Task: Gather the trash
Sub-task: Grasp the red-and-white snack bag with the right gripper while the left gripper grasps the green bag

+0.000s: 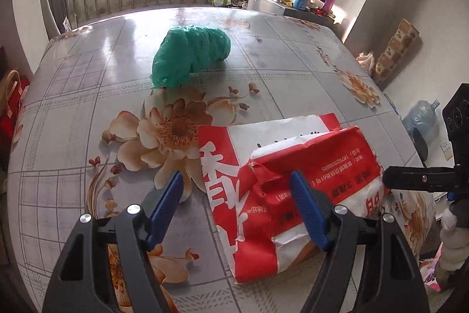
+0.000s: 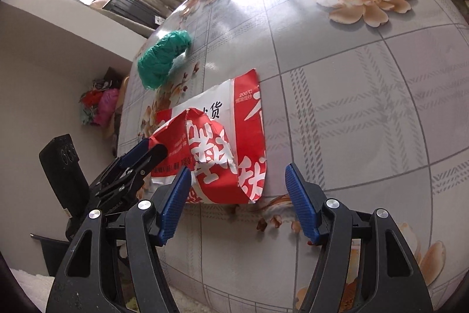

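Left gripper point(image 1: 237, 189) wide open, holding nothing, blue pads hanging over the near end of the red and white paper bag point(image 1: 281, 178), one pad above the bag and the other over bare table. Right gripper point(image 2: 239, 187) wide open too, holding nothing, pointing down at the same bag point(image 2: 217, 143) from the other side, one pad just by the bag's crumpled edge. Bag lying flat and torn on the flowered table point(image 1: 88, 113), folded over on itself. Best next, probably: come down slowly, get one pad under the raised, crumpled flap and one pad on top, then squeeze gently. Thin paper, so likely to rip if pulled hard or grabbed by a torn corner. Better to pinch a thick folded part. Farther back, well apart from the bag: a scrunched green plastic bag point(image 1: 190, 55), nearer the window. Counted: two grippers, one red and white bag, one green bag, one table.
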{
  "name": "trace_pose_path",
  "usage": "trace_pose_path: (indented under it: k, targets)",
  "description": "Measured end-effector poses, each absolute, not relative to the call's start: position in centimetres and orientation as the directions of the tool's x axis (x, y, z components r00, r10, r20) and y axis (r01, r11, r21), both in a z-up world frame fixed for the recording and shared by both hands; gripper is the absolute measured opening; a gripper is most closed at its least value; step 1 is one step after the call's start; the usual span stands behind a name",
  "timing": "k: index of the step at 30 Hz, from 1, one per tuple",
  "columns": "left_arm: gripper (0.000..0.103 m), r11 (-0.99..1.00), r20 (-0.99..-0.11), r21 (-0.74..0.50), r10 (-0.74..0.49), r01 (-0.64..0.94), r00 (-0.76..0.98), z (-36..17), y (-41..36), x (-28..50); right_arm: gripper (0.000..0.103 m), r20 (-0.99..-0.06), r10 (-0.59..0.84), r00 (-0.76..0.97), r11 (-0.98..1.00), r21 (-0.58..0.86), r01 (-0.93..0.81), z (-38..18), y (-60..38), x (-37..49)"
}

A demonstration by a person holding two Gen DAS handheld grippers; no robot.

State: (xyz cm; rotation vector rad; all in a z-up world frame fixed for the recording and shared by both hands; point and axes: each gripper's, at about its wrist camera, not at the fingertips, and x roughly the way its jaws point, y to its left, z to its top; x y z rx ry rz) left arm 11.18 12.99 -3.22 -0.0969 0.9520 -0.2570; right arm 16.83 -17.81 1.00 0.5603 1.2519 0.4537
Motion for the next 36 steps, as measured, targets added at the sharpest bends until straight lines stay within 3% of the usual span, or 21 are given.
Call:
trace_pose_path:
  k: [16,19,25,28,36]
  targets:
    - [0.072,0.954,-0.79,-0.205,-0.293,0.219,0.538,-3.2,13.0,12.0,0.065,-0.64,0.757,0.131,0.632,0.768,0.099,-0.1,-19.1,15.6]
    - [0.072,0.952,-0.793,-0.207,-0.298,0.226,0.532,-3.2,13.0,12.1,0.064,-0.58,0.803,0.134,0.566,0.814,0.132,-0.7,-19.2,15.2]
    - [0.071,0.947,-0.796,-0.228,-0.315,0.226,0.517,-3.1,13.4,12.5,0.055,-0.521,0.825,0.22,0.493,0.853,0.171,-1.2,-18.1,16.4]
    - [0.071,0.948,-0.797,-0.23,-0.313,0.22,0.517,-3.2,13.4,12.6,0.034,-0.54,0.794,0.278,0.496,0.841,0.215,-1.6,-18.2,16.8]
    - [0.061,0.897,-0.736,-0.399,-0.436,0.188,0.518,-2.3,15.4,13.7,0.029,-0.582,0.707,0.403,0.559,0.808,0.186,-0.2,-20.6,16.9]
